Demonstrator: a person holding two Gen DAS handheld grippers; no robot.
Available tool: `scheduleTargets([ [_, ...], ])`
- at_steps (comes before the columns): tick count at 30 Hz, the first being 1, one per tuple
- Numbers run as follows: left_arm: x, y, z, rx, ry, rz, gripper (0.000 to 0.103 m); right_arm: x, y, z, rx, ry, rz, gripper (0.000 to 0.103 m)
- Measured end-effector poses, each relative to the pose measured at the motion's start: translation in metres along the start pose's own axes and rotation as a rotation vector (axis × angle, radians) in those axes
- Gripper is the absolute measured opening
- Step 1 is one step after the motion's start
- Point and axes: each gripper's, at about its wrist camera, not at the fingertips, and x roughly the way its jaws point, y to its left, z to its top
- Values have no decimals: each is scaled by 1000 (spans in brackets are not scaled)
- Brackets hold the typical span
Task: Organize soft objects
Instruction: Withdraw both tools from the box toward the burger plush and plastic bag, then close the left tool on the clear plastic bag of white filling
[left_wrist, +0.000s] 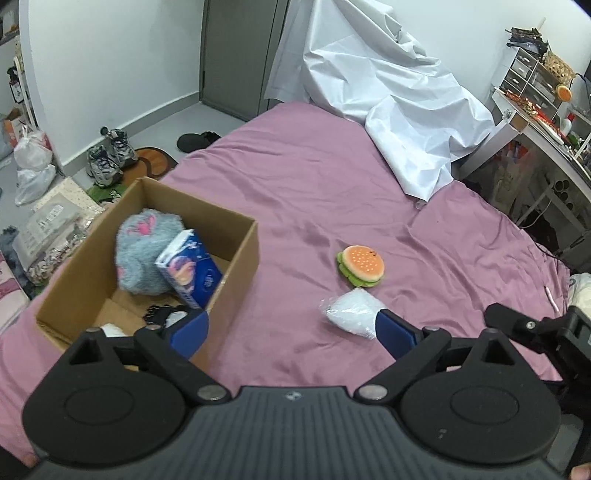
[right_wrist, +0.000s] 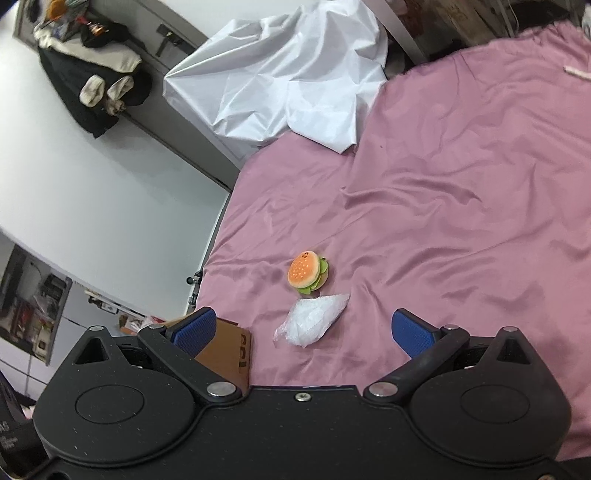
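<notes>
Pink sheet (right_wrist: 461, 221) bears burger toy (right_wrist: 307, 272) beside plastic bag (right_wrist: 314, 325); left claw (left_wrist: 291, 332) and right claw (right_wrist: 303, 332) both gape wide, empty

A rumpled white sheet (left_wrist: 399, 110) lies heaped at the far end of the pink-covered bed (left_wrist: 314, 177), while sneakers (left_wrist: 109, 157) and white plastic bags (left_wrist: 33, 162) sit on the floor to the left and a cluttered desk (left_wrist: 546, 122) stands to the right.

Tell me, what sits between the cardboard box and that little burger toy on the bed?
Nothing: the left wrist view shows only bare pink sheet between the cardboard box and burger toy.
</notes>
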Motion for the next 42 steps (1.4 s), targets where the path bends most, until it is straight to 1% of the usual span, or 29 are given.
scheduleTargets([
  [2, 7, -3, 0, -9, 5, -7, 92, 8, -5, 2, 26, 18, 5, 97],
  [7, 27, -14, 1, -16, 31, -17, 86, 23, -12, 7, 51, 45, 7, 90],
  [13, 53, -23, -1, -48, 63, -37, 85, 38, -20, 11, 77, 70, -4, 82],
  [18, 75, -28, -4, -78, 92, -39, 84, 47, -25, 17, 76, 64, -19, 81],
  [25, 104, -32, -10, -165, 143, -49, 73, 53, -32, 21, 75, 56, -8, 78],
  [33, 125, -42, -13, -236, 170, -55, 69, 64, -38, 27, 81, 68, -17, 77],
  [36, 132, -43, -15, -264, 182, -53, 63, 68, -39, 29, 77, 71, -20, 77],
  [37, 135, -44, -15, -279, 186, -56, 59, 69, -39, 30, 76, 71, -20, 77],
  [38, 137, -44, -16, -289, 189, -61, 54, 71, -39, 31, 78, 72, -19, 77],
  [39, 139, -44, -16, -296, 190, -63, 51, 72, -40, 31, 79, 74, -19, 77],
  [41, 141, -43, -16, -322, 189, -73, 38, 77, -39, 33, 76, 79, -19, 77],
  [42, 141, -41, -17, -340, 186, -78, 35, 79, -39, 34, 73, 82, -20, 77],
])
